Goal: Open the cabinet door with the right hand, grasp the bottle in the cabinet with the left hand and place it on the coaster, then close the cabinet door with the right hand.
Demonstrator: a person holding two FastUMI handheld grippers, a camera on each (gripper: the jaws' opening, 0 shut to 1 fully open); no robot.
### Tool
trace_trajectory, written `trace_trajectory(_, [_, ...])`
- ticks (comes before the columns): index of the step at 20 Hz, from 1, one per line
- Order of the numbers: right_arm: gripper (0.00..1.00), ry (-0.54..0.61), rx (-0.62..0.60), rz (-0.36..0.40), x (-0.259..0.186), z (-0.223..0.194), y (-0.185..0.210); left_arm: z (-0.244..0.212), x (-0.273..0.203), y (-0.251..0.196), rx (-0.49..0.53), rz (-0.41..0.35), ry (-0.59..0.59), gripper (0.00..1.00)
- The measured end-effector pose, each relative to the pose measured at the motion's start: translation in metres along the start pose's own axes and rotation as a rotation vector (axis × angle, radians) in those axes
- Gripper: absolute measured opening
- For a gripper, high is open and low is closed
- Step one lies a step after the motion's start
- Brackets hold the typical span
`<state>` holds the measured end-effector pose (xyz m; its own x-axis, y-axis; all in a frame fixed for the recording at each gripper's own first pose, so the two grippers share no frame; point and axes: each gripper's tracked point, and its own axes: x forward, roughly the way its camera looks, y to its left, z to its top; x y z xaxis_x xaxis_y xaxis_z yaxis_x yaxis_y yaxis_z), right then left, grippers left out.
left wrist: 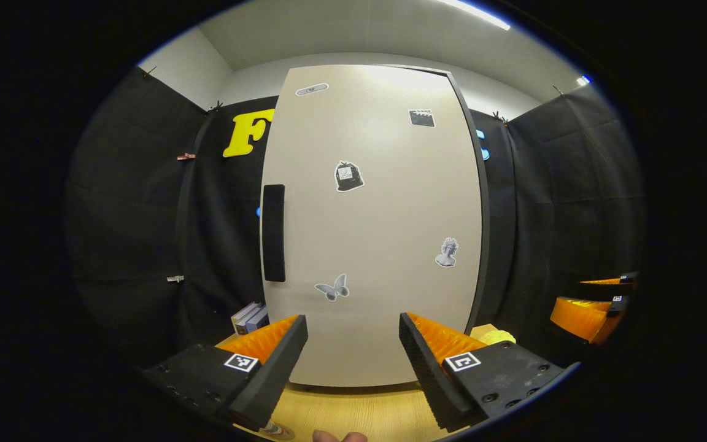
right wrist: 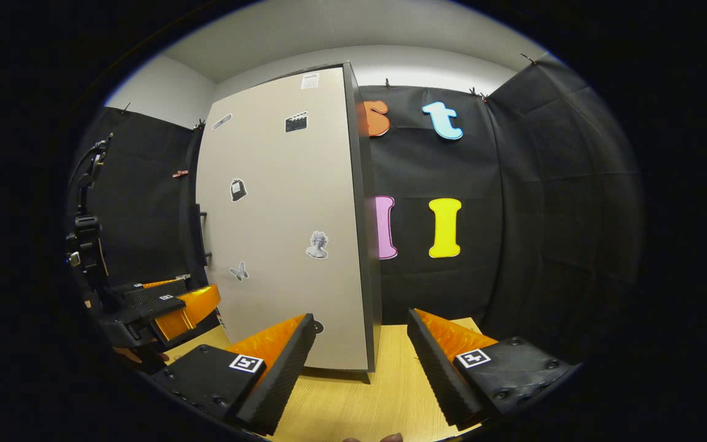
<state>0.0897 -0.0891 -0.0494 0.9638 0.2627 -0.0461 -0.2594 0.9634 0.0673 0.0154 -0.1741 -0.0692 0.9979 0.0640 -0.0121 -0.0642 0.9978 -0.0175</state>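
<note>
The tall beige cabinet [left wrist: 378, 245] stands on the wooden table with its door shut, hiding its inside. Stickers dot the door, and a black vertical handle [left wrist: 274, 233] runs along its left edge. My left gripper [left wrist: 353, 319] is open, empty, and faces the door's lower middle from a short distance. The edge of a small round patterned disc [left wrist: 277, 431], possibly the coaster, peeks out under its left finger. In the right gripper view the cabinet [right wrist: 280, 233] is seen from its right front corner. My right gripper [right wrist: 363, 314] is open and empty, a little short of that corner.
Several books [left wrist: 249, 318] lie left of the cabinet and a yellow object [left wrist: 496, 336] lies at its right foot. The right gripper [left wrist: 593, 310] shows at far right, and the left gripper [right wrist: 163, 307] at far left. Bare wooden tabletop [right wrist: 353, 399] lies in front.
</note>
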Motion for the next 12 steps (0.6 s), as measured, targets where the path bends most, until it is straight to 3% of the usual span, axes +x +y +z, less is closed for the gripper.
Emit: trace_trajectory(12, [0.98,0.003,0.000,0.001,0.0001,-0.0005,0.0015,0.0017,-0.0001,-0.0038,0.017,-0.009,-0.005,0.95])
